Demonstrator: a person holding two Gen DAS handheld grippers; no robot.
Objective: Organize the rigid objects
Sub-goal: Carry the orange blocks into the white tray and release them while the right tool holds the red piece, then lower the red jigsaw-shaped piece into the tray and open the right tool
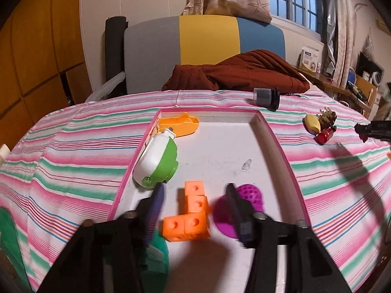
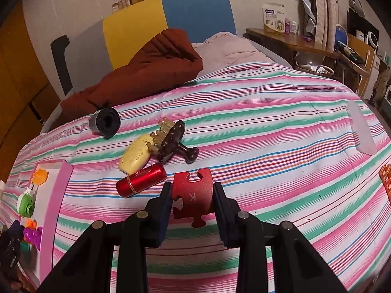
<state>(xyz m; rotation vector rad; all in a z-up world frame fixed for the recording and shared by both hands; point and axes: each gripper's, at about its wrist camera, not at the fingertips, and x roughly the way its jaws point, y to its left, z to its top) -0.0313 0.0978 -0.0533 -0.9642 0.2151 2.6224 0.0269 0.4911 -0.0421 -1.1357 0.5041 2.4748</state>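
A pink-rimmed white tray (image 1: 276, 136) lies on the striped bedspread. In it are an orange boat (image 1: 179, 125), a green-and-white toy (image 1: 157, 162), an orange cube block piece (image 1: 193, 216), a purple dimpled toy (image 1: 250, 196) and a teal item (image 1: 158, 251). My left gripper (image 1: 195, 196) is open over the tray, its fingers either side of the orange cubes. My right gripper (image 2: 191, 196) is shut on a red puzzle piece (image 2: 193, 195) above the bedspread, right of the tray (image 2: 55, 195).
On the bedspread lie a red cylinder (image 2: 141, 180), a yellow soap-like piece (image 2: 135, 156), a brown comb-like massager (image 2: 171, 141), a black-capped jar (image 2: 105, 122) and an orange item (image 2: 386, 178) at the right edge. A brown blanket (image 2: 146, 66) lies behind.
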